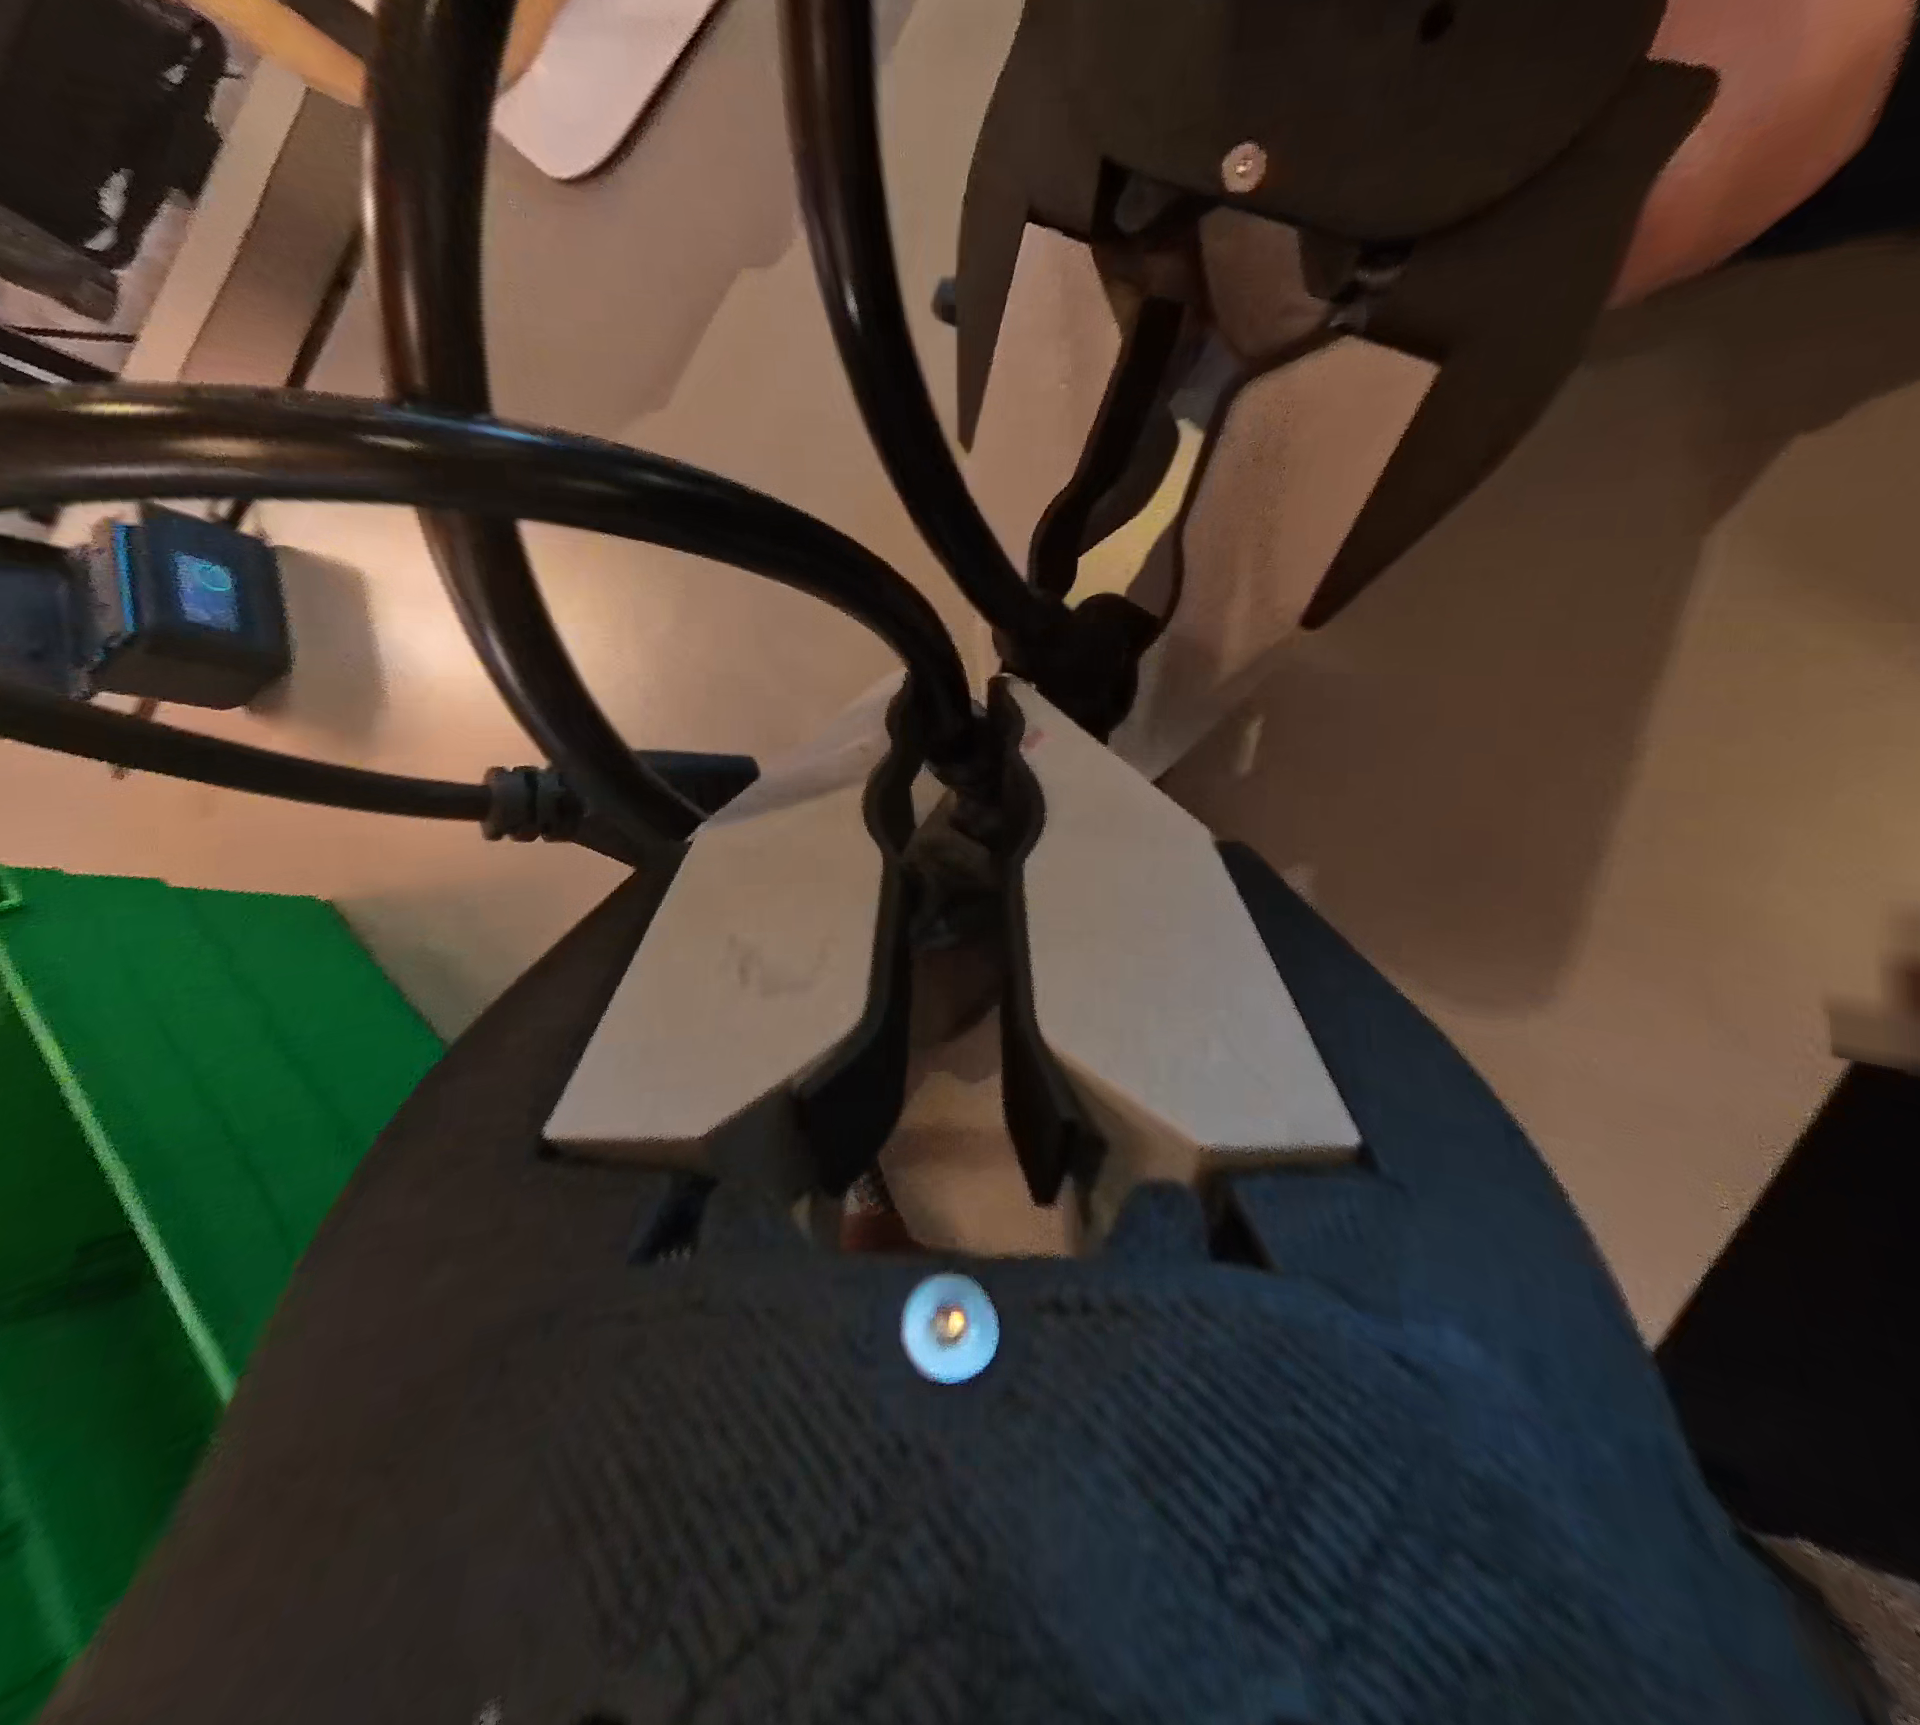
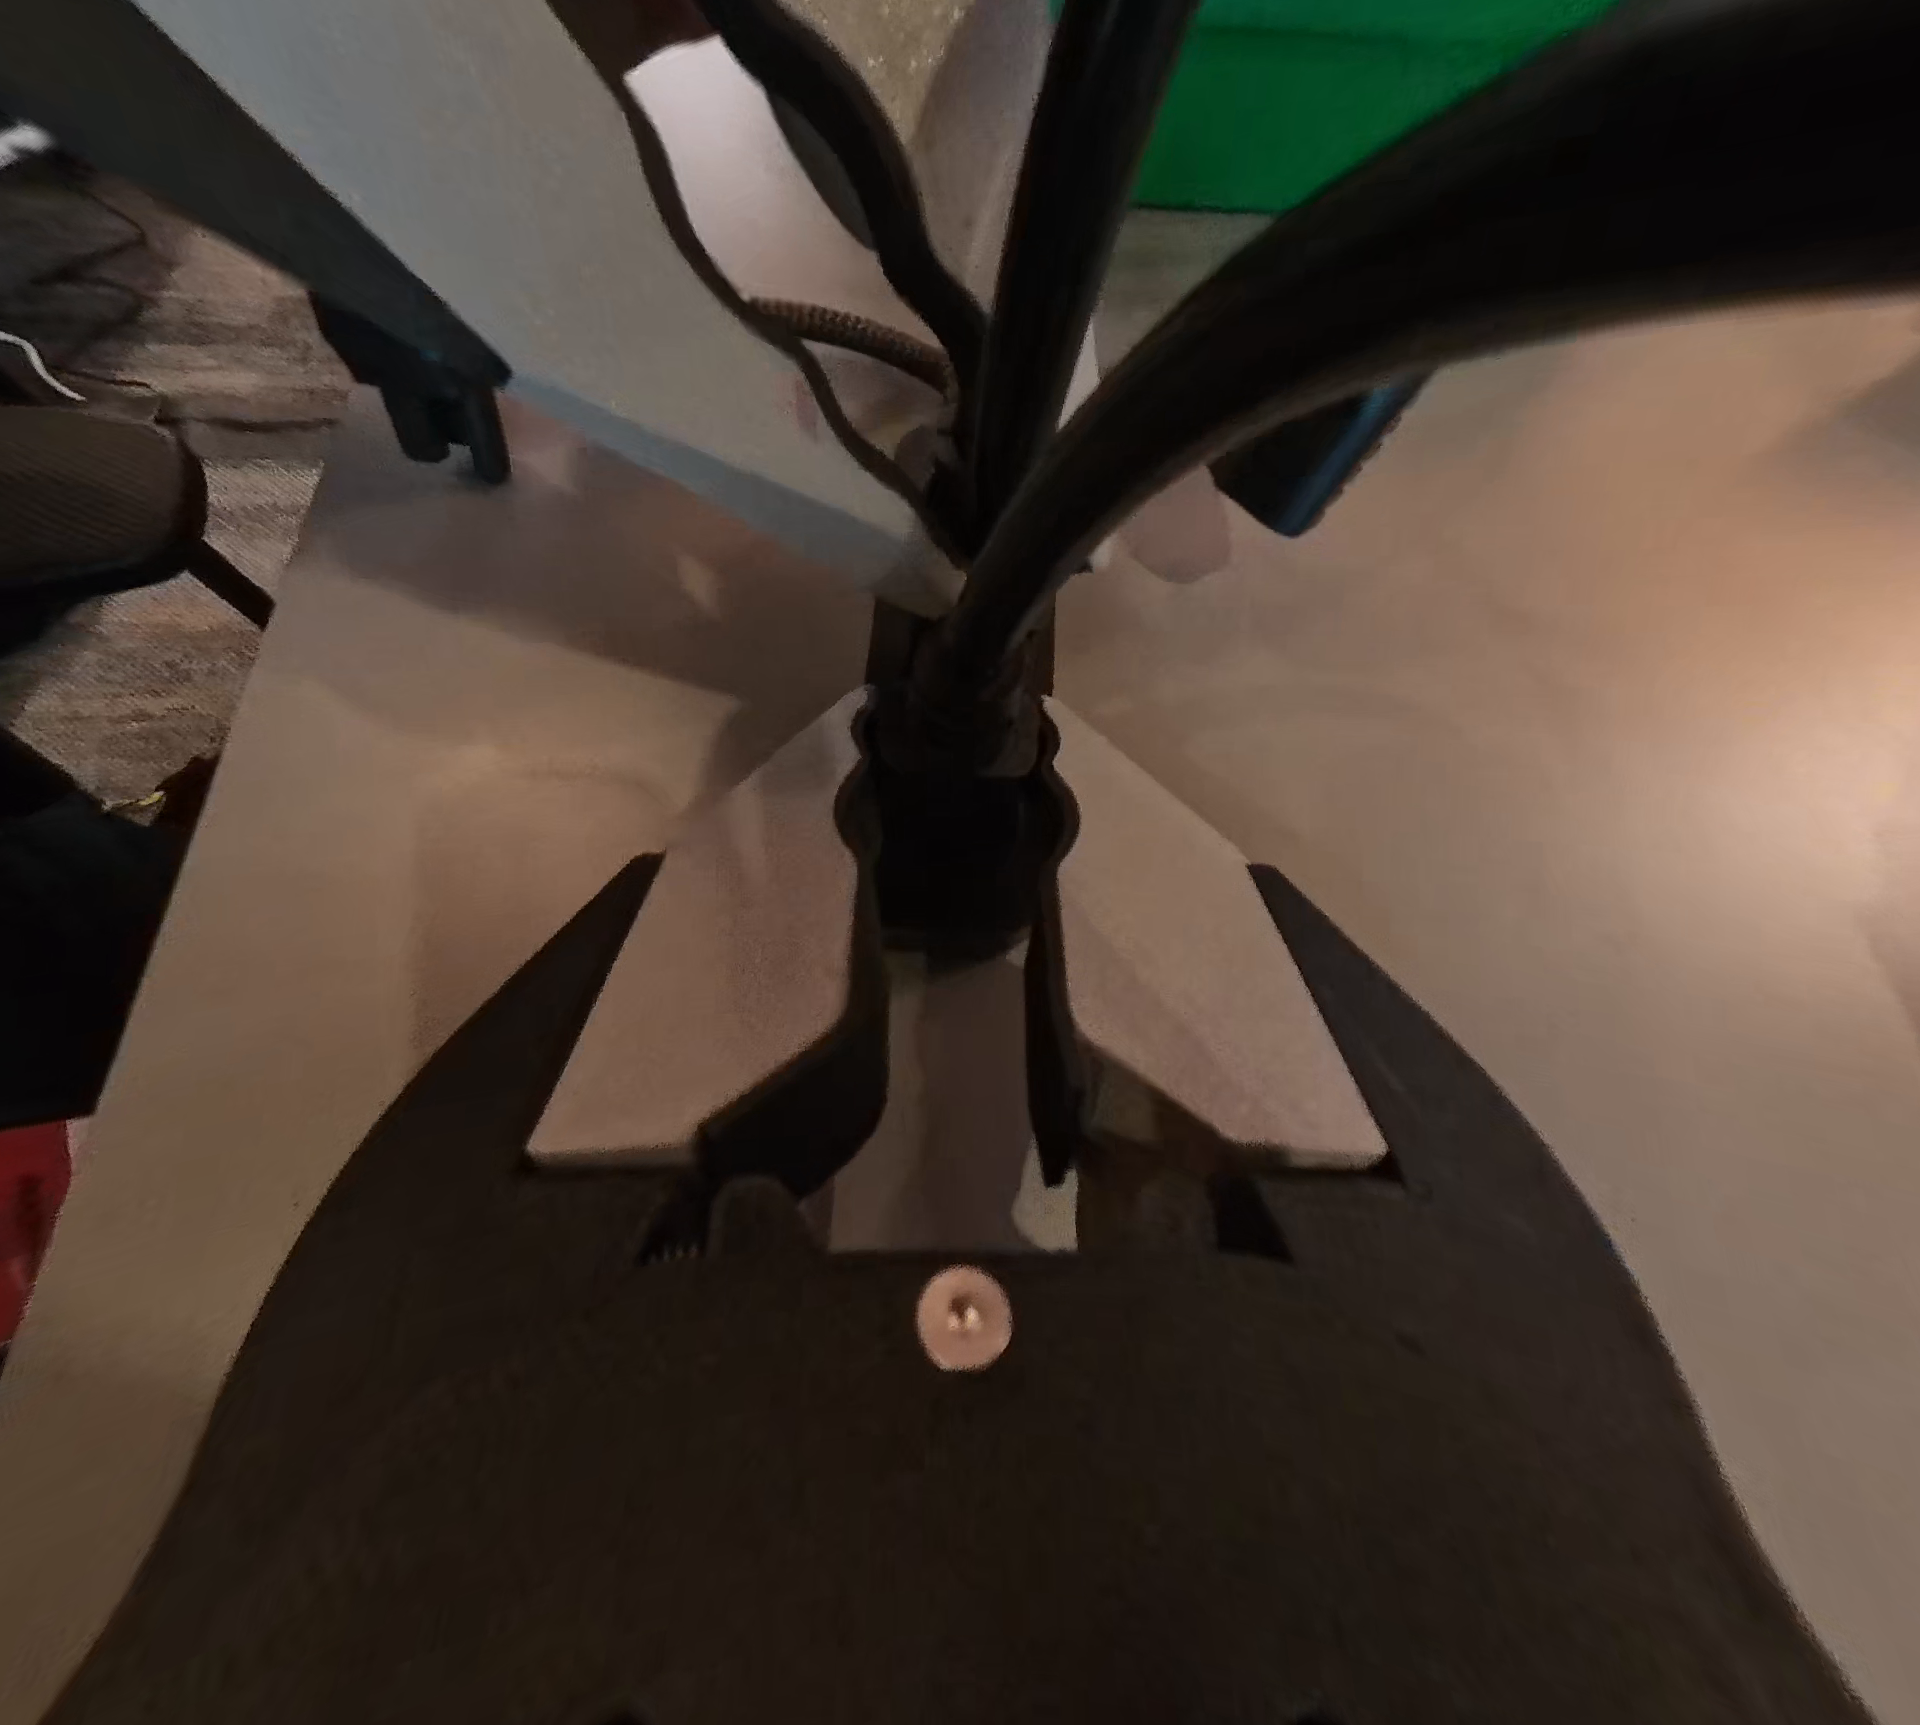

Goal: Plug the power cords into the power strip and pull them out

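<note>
Left wrist view: left gripper (image 1: 954, 797) hides its plug (image 1: 961, 828) (blurred).

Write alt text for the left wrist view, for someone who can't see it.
The left gripper is shut on a black power cord at its plug, just above a white power strip. Facing it, the right gripper pinches a second black cord. A green bin sits at lower left on the beige table.
</note>
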The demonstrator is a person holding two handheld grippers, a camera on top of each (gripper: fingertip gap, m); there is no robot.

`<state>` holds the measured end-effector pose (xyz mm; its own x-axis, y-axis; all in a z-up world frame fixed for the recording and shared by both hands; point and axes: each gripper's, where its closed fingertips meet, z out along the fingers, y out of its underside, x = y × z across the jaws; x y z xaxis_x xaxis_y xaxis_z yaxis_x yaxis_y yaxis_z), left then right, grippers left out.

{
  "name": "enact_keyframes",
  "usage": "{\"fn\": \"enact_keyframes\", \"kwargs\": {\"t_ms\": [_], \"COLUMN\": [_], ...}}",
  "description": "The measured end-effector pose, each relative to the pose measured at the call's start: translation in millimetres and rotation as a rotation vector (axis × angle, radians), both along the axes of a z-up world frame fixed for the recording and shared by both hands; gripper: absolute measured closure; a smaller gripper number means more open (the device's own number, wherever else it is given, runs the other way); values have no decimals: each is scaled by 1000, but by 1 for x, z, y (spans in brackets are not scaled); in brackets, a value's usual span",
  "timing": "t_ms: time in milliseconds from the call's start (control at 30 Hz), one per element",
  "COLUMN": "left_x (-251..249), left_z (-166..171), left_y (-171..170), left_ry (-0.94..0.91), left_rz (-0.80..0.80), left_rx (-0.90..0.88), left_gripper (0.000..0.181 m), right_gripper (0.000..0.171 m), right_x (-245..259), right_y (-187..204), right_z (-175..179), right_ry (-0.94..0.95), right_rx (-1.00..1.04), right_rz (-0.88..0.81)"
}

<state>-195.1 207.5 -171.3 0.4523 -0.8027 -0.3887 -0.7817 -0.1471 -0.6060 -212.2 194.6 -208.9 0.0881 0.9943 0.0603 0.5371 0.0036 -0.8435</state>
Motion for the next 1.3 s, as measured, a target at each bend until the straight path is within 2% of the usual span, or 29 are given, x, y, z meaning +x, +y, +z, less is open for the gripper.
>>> {"fn": "enact_keyframes", "kwargs": {"t_ms": [200,300,400,600,767,1000,1167,1300], "left_x": [-4,-6,-8,-12,-6,-17,-15,-14], "left_z": [1,7,3,1,3,-5,-6,-4], "left_y": [-2,-2,-2,6,13,21,24,22], "left_ry": [-41,-135,-112,-141,-157,-67,-180,-251], "left_rz": [20,19,21,68,81,160,299,348], "left_rx": [22,29,34,-82,-119,-95,-180,-231], "left_gripper": [171,170,170,170,170,161,154,145], "right_gripper": [152,152,151,150,148,153,154,157], "right_x": [-4,-4,-8,-11,2,27,23,21], "right_y": [-3,-2,-2,3,8,19,16,13], "right_z": [6,14,5,4,5,3,5,2], "right_ry": [41,106,43,53,45,22,8,-13], "right_rx": [-54,-116,-99,-234,-260,-267,-201,-138], "right_rz": [36,54,78,100,109,83,77,70]}}
